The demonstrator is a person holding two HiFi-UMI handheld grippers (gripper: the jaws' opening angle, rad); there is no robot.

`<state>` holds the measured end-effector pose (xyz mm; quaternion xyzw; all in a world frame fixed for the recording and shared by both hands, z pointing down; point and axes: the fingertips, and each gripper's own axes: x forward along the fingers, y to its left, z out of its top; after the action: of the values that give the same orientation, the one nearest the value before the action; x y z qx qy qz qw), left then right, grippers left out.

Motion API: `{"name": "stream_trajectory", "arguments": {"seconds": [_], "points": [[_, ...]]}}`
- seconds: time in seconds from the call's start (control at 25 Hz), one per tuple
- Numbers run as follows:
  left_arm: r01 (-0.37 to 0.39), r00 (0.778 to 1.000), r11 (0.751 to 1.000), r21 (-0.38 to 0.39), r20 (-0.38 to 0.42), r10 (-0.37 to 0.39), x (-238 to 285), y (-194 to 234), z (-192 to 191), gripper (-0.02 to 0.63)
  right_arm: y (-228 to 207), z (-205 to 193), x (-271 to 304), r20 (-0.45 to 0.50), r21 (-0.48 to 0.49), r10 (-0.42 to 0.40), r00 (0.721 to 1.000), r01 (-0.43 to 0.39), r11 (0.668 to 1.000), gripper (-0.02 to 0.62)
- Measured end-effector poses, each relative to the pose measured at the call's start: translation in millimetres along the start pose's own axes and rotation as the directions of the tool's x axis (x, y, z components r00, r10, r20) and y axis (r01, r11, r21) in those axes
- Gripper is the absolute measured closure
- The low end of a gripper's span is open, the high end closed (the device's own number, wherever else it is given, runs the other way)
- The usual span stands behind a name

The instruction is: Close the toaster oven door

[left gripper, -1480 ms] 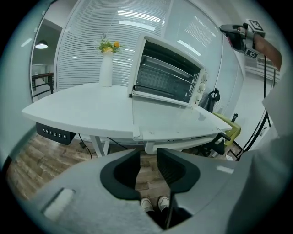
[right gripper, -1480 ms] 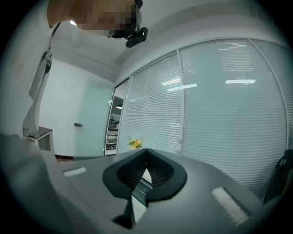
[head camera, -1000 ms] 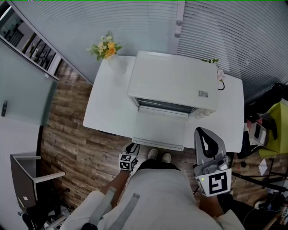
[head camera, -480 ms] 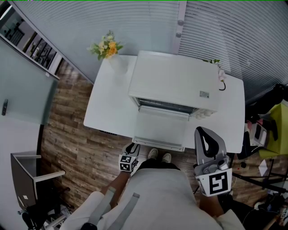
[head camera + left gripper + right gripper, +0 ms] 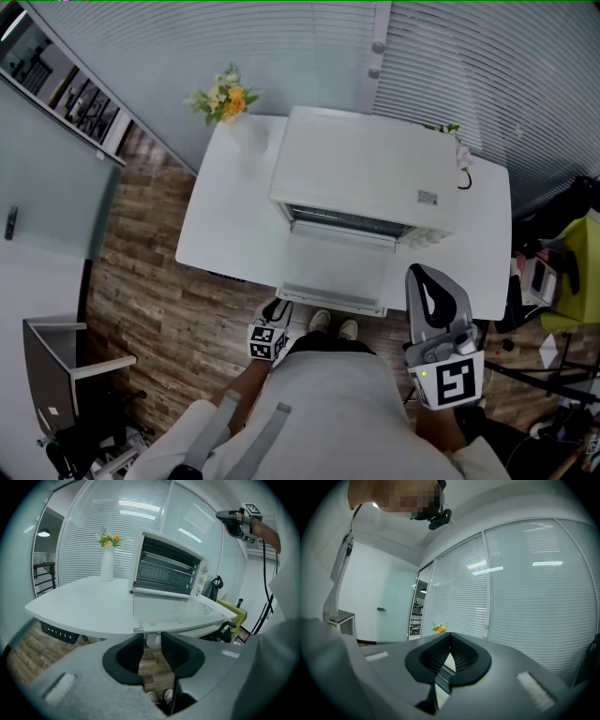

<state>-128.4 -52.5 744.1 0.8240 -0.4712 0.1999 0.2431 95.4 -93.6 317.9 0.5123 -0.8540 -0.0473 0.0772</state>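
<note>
The door's handle is hard to make out. From the head view it shows only as a strip along the front edge of the door (image 5: 333,267). In the left gripper view a short white post hangs under that edge, in line with the gap of the left claw (image 5: 152,645), and contact with the jaws cannot be told. The person's torso covers both forearms. The right gripper view shows only a sliver of the oven through the V below the claw's tips.

The toaster oven (image 5: 361,178) stands at the back middle of the white counter (image 5: 225,234). Its door is dropped flat toward the person and reaches the counter's front edge. The racks inside show through the opening (image 5: 164,569), and knobs (image 5: 202,576) run down the right of the front.

The left claw (image 5: 276,309) sits low at the counter's front edge, just beside the door's left corner, its jaws a little spread and pinching nothing. The right claw (image 5: 420,277) is held up off the door's right corner, clear of the oven. Its tips are pressed together and empty (image 5: 450,639).

A vase of flowers (image 5: 225,103) stands at the counter's back left corner. Slatted blinds (image 5: 469,66) line the walls behind, the floor (image 5: 141,272) is wood plank, and a yellow-green seat (image 5: 577,272) is cut off at the right.
</note>
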Motion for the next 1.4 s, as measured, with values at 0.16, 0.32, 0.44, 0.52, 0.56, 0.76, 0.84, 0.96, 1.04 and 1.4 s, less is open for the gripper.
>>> {"name": "stream_trajectory", "arguments": {"seconds": [0.16, 0.32, 0.44, 0.52, 0.56, 0.76, 0.84, 0.96, 1.04, 1.4], "points": [[-0.009, 1.0, 1.0, 0.02, 0.01, 0.008, -0.7, 2.5, -3.3, 0.489, 1.0, 0.6, -0.6, 0.003, 0.001, -0.001, 1.0, 0.001, 1.0, 0.592], [-0.014, 0.999, 1.0, 0.027, 0.03, 0.014, -1.8, 2.0, -2.3, 0.5, 1.3, -1.0, -2.0, 0.003, 0.003, 0.0, 1.0, 0.0, 1.0, 0.591], [-0.02, 0.999, 0.999, 0.044, 0.032, 0.019, -3.5, 1.2, 0.0, 0.497, 2.5, 0.0, -2.9, 0.005, 0.003, 0.001, 1.0, -0.001, 1.0, 0.591], [-0.025, 0.999, 0.998, 0.053, 0.038, 0.023, -4.5, 0.1, 1.8, 0.495, 2.8, 0.8, -3.6, 0.009, 0.004, 0.001, 1.0, -0.001, 1.0, 0.591], [-0.028, 0.999, 0.998, 0.055, 0.04, 0.025, -4.9, -0.2, 1.7, 0.494, 2.8, 0.8, -4.0, 0.009, 0.004, 0.0, 1.0, 0.0, 1.0, 0.591], [-0.038, 0.997, 0.997, 0.06, 0.066, 0.034, -5.9, -1.7, 10.1, 0.491, 3.9, 0.4, -5.6, 0.009, 0.005, 0.0, 1.0, 0.0, 1.0, 0.591], [-0.048, 0.996, 0.996, 0.075, 0.081, 0.042, -6.5, -0.4, 16.5, 0.494, 4.5, 0.9, -6.2, 0.011, 0.005, -0.001, 1.0, 0.001, 1.0, 0.591], [-0.049, 0.995, 0.995, 0.087, 0.096, 0.04, -7.5, -1.3, 23.5, 0.505, 4.5, 1.6, -7.6, 0.013, 0.004, -0.004, 1.0, 0.004, 1.0, 0.592], [-0.044, 0.994, 0.994, 0.097, 0.1, 0.034, -8.4, -3.7, 25.9, 0.515, 4.7, 2.6, -8.7, 0.016, 0.004, -0.006, 1.0, 0.006, 1.0, 0.591], [-0.043, 0.994, 0.994, 0.102, 0.102, 0.032, -11.3, -6.4, 30.8, 0.534, 6.1, 3.3, -10.5, 0.015, 0.004, -0.012, 1.0, 0.012, 1.0, 0.591]]}}
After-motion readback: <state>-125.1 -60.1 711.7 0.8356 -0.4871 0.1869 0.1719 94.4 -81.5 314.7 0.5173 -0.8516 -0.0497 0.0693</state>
